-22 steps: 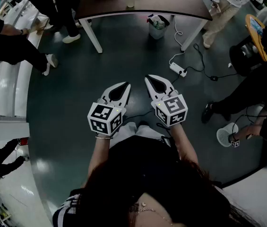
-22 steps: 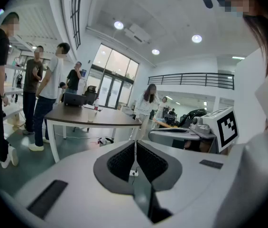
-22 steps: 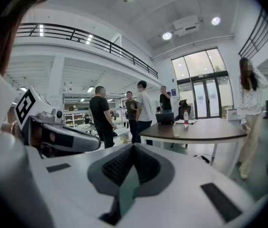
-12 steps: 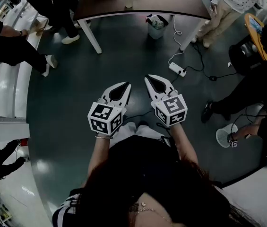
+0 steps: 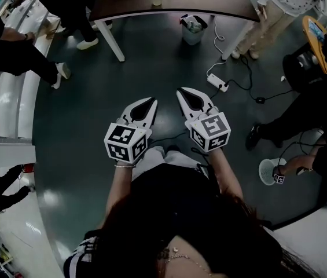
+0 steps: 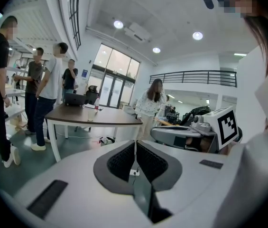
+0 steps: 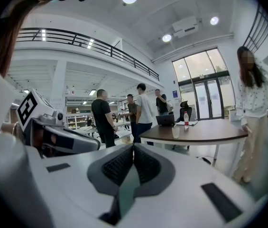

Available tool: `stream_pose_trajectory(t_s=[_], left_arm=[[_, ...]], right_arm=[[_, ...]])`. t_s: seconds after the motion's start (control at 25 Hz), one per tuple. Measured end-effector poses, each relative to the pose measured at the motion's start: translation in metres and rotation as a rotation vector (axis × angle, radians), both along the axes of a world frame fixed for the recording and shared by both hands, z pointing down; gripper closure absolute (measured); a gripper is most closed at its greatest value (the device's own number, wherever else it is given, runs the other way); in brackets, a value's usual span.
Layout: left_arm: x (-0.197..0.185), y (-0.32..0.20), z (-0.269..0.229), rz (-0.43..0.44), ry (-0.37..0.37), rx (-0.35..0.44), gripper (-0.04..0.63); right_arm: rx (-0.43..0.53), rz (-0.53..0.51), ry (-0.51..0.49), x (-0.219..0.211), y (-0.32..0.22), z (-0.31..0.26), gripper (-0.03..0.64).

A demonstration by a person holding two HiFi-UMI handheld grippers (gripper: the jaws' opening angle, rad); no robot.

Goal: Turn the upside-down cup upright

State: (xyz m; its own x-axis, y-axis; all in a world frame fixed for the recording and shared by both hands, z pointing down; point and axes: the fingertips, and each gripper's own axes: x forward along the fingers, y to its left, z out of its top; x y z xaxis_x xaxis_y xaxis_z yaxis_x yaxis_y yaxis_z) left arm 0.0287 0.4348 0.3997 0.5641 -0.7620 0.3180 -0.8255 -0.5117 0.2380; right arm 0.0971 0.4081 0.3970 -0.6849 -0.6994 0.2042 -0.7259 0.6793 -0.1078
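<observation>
The left claw [image 5: 153, 102] and right claw [image 5: 180, 92], white and pointed, press ribbed black pads [image 6: 123, 161] together, empty.

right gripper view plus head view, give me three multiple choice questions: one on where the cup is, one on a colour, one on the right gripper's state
1. Where is the cup relative to the dark table?
a) under it
b) on top of it
c) leaning against its leg

2. What colour is the power strip?
a) white
b) red
c) yellow

3. How do the right gripper jaws stand?
a) wide apart
b) shut on the cup
c) shut, with nothing between them

Answers:
1 b, since the right gripper view shows the cup standing on the tabletop, far ahead of the jaws.
2 a, since the head view shows it pale white against the dark floor.
3 c, since the ribbed pads meet in the right gripper view and the cup is still away on the table.
</observation>
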Motion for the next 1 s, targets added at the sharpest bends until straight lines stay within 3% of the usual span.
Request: stream_pose_trajectory(t_s=[0.28,0.56,1.0], left_arm=[[0.008,-0.002,0.007,-0.026,-0.014,-0.009,0.578],[0.005,-0.036,0.017,-0.052,-0.009,-0.017,0.578],[-0.027,-0.147,0.014,-0.041,0.014,-0.006,0.578]], right_arm=[[0.010,-0.010,-0.011,0.014,-0.009,0.003,0.600],[-0.010,-0.032,-0.016,0.012,-0.039,0.020,0.598],[-0.012,-0.041,0.004,-0.025,-0.142,0.020,0.600]])
